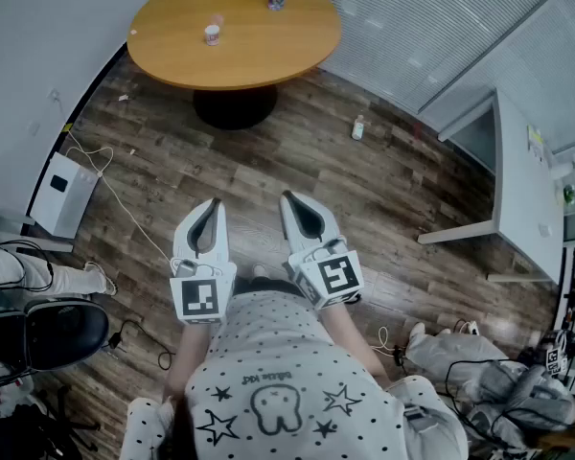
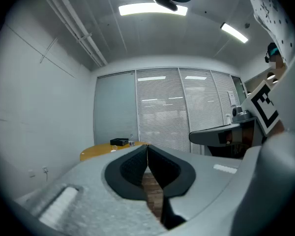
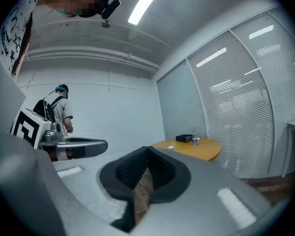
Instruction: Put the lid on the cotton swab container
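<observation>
My left gripper (image 1: 212, 209) and right gripper (image 1: 291, 205) are both closed on nothing, well short of the table (image 1: 259, 51). Swab container (image 1: 212, 34) stands on it, too tiny for me to see inside.

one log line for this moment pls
stage: not at table yet | left tongs: shut, empty | right tongs: shut, empty | small container: on round table, untouched

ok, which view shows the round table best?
Head view: the round table shows nearly whole, from above. Both gripper views give only a far, edge-on sliver of it past their jaws.
</observation>
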`<move>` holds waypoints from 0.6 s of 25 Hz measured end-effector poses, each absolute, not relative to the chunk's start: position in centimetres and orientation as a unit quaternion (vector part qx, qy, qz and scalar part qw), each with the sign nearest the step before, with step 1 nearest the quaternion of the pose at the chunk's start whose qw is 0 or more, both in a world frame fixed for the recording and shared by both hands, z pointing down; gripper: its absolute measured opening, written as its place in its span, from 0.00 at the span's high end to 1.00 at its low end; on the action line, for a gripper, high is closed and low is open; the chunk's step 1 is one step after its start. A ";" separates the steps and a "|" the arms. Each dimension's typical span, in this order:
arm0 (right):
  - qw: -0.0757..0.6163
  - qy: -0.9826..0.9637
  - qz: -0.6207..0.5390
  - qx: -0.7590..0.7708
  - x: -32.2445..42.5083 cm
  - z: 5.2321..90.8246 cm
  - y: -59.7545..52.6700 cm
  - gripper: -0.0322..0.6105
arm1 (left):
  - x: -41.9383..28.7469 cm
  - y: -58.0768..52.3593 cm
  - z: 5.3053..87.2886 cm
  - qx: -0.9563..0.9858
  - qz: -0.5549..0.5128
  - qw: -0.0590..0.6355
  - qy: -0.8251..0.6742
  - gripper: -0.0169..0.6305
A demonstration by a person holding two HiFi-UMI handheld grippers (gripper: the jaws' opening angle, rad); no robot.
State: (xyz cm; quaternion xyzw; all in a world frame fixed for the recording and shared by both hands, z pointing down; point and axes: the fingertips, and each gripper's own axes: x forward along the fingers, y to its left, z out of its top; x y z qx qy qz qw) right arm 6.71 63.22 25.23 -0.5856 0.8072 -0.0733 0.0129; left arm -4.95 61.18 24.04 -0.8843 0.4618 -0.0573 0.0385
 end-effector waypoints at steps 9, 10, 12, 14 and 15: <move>0.008 0.812 -0.063 -0.580 7.6 24.7 63.3 0.94 | -4.2 61.5 23.7 -0.880 -0.052 0.043 0.469 0.95; 0.007 0.811 -0.065 -0.582 7.7 24.6 63.3 0.94 | -4.2 61.6 23.7 -0.880 -0.051 0.044 0.471 0.95; 0.012 0.813 -0.061 -0.579 7.9 24.5 63.3 0.94 | -4.0 61.6 23.5 -0.878 -0.048 0.043 0.474 0.95; 0.015 0.815 -0.057 -0.577 8.2 24.3 63.2 0.94 | -3.6 61.6 23.2 -0.878 -0.044 0.040 0.476 0.95; 0.013 0.815 -0.056 -0.577 8.4 24.3 63.2 0.94 | -3.4 61.6 23.1 -0.877 -0.042 0.039 0.476 0.95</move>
